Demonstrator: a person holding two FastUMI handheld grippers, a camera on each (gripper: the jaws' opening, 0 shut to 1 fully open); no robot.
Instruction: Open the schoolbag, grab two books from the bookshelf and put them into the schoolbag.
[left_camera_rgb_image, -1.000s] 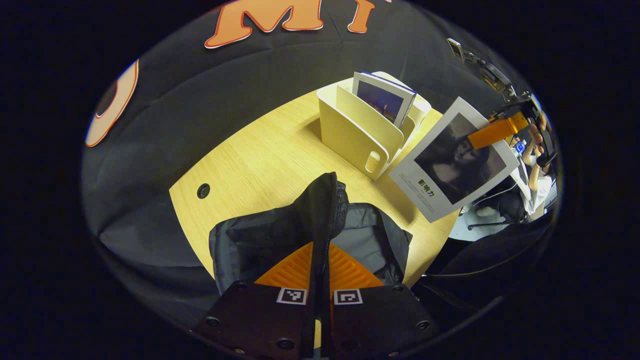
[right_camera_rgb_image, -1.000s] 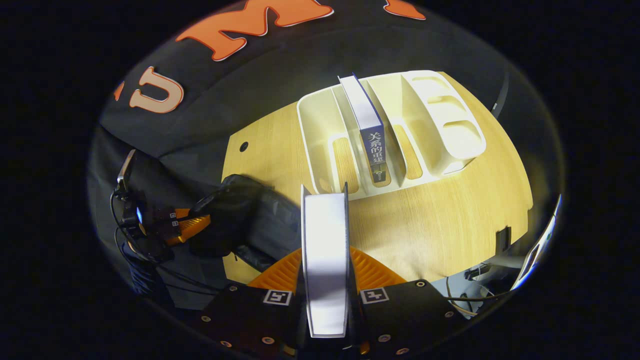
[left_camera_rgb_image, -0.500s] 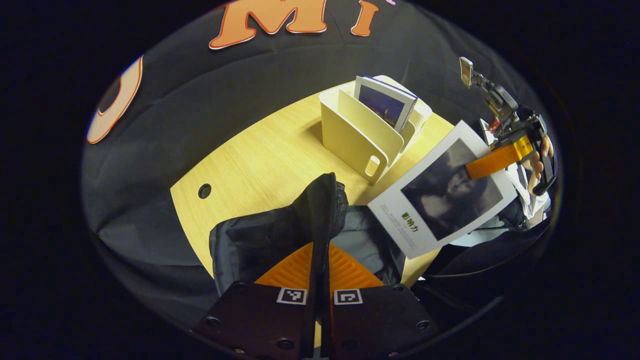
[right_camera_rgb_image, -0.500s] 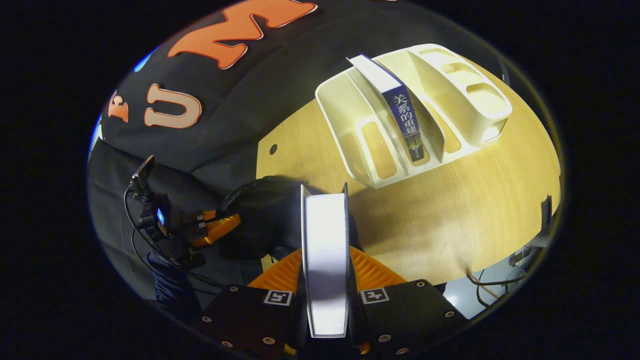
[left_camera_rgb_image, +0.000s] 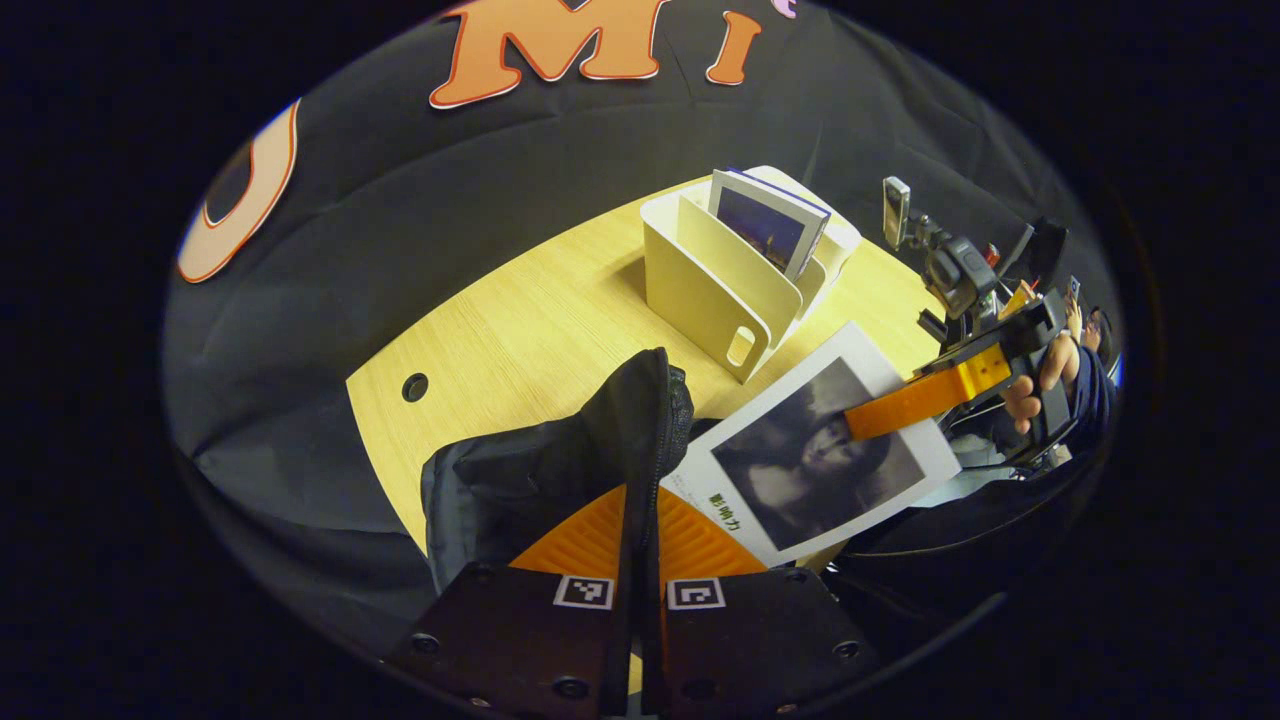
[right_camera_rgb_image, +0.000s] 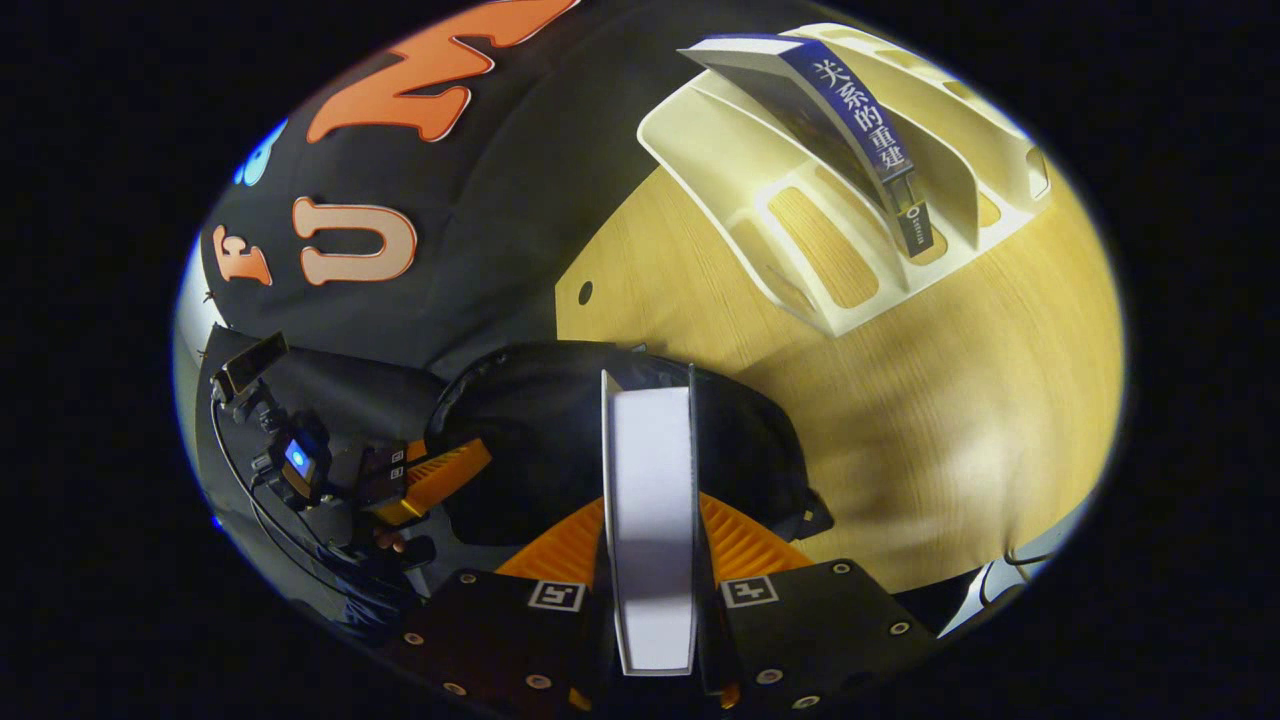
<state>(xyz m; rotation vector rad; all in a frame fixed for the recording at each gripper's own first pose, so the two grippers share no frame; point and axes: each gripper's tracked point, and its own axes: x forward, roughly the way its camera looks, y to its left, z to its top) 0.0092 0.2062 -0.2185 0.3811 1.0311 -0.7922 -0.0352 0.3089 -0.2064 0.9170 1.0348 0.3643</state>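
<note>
**Book held over the open schoolbag**

Here, in the left gripper view, the left gripper (left_camera_rgb_image: 640, 520) is clenched on the black flap of the schoolbag (left_camera_rgb_image: 520, 480), both fingers pressing the zip edge and holding it up at the near side of the wooden table (left_camera_rgb_image: 520, 310). Just right of the flap, a white book with a dark portrait cover (left_camera_rgb_image: 810, 455) hangs tilted over the bag's mouth, its right edge grasped by the right gripper (left_camera_rgb_image: 900, 400), a hand (left_camera_rgb_image: 1040, 375) behind it. Farther off stands the cream bookshelf (left_camera_rgb_image: 710, 285) with a second book (left_camera_rgb_image: 768, 220) leaning in a slot.

In the right gripper view, the left gripper (right_camera_rgb_image: 440, 475) pinches the bag's left rim, and the right gripper (right_camera_rgb_image: 650, 530) clamps the white book (right_camera_rgb_image: 650, 500) edge-on above the schoolbag (right_camera_rgb_image: 540, 440). Far right, the bookshelf (right_camera_rgb_image: 800, 200) carries the blue-spined book (right_camera_rgb_image: 860, 120).
</note>
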